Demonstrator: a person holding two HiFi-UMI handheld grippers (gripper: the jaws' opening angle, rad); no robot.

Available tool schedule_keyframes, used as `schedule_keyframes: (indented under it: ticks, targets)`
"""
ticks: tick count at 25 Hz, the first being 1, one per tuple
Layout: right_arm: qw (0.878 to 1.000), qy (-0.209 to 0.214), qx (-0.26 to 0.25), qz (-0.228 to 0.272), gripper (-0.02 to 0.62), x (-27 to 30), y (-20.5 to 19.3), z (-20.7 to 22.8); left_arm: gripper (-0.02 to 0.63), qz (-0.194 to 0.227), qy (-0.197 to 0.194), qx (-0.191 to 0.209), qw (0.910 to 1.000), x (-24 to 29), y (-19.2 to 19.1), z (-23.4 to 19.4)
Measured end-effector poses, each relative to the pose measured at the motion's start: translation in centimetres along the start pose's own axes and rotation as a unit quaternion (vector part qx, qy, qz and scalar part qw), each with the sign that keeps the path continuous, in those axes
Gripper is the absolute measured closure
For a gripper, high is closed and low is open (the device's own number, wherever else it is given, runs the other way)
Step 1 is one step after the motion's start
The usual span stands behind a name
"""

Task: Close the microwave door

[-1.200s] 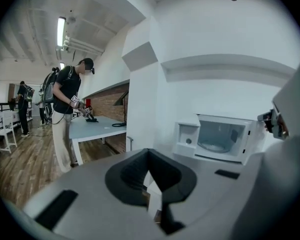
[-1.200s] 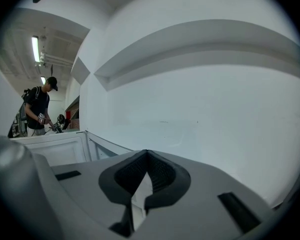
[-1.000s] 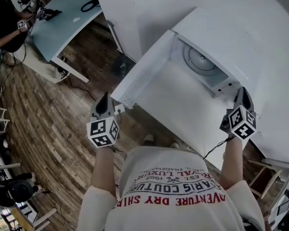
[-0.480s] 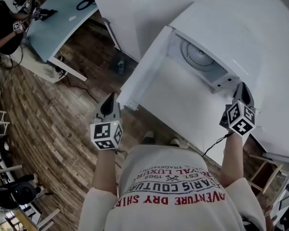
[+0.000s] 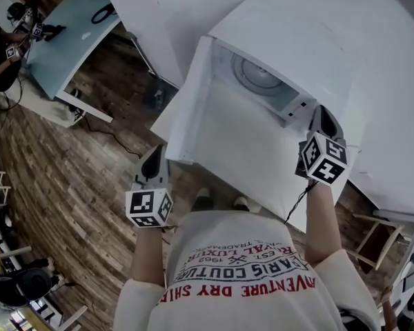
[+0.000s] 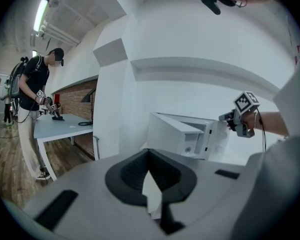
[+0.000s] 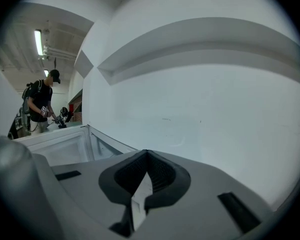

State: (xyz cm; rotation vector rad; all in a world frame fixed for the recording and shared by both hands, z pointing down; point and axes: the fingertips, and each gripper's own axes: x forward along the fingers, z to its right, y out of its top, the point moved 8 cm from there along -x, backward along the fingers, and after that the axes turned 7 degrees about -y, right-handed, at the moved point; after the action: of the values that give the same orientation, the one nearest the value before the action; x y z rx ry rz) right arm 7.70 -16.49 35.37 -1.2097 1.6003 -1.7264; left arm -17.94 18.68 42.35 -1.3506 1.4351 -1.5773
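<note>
- Jaws of the left gripper (image 6: 151,191) are pressed together and hold nothing. Those of the right gripper (image 7: 139,196) are likewise together and empty.
- In the head view the left gripper (image 5: 152,158) has its tip just beside the free lower corner of the microwave door (image 5: 190,102), on the door's outer side. I cannot tell from that view whether it touches. Its own view shows the door (image 6: 170,134) ahead of it with a gap, so I judge the two to be apart.
- The right gripper (image 5: 322,119) sits by the right front corner of the microwave (image 5: 297,40), near the edge of the open cavity.
- The door stands swung wide out to the left, roughly square to the oven front. The cavity is bare, and the turntable (image 5: 257,78) shows inside. The white surface (image 5: 248,150) under the microwave stretches toward the person.
- Step in hand, as I read it: the approach. The left gripper is lined up behind the open door, and the closing push has not yet begun.
- The next move calls for laying the closed jaws flat on the door's outer face, near its free edge. The gripper should then sweep rightward in an arc about the hinge until the latch seats.
- The right gripper should stay out of the door's path. It could steady the oven body if the push shifts it.
</note>
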Motion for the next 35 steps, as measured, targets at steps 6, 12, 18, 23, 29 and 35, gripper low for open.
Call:
schedule_keyframes:
  ticks: [6,12,18,23,29,35]
  targets:
    - [1.000,0.031,0.002,-0.006,0.584,0.0,0.1,1.7,0.607,-0.011,-0.005,0.000,0.9999,0.9,0.0,4.0]
    - [0.998,0.068,0.009,-0.009,0.584,-0.3,-0.1,3.4,0.607,-0.012,-0.007,-0.005,0.9999,2.4,0.5,8.2]
    - [0.996,0.092,0.007,-0.005,0.584,-0.4,-0.2,3.7,0.608,-0.019,-0.027,0.001,0.9994,4.5,1.0,12.2]
    - [0.996,0.092,0.012,0.007,0.584,-0.6,-0.2,3.5,0.607,-0.030,-0.068,0.017,0.9971,6.9,1.6,14.1]
    - [0.997,0.075,0.033,0.005,0.584,-0.6,-0.4,3.3,0.607,-0.049,-0.148,0.045,0.9868,9.9,2.1,15.6]
    - [0.999,0.038,0.039,-0.002,0.584,-0.7,-0.2,2.7,0.607,-0.057,-0.220,0.062,0.9718,13.8,3.3,14.5]
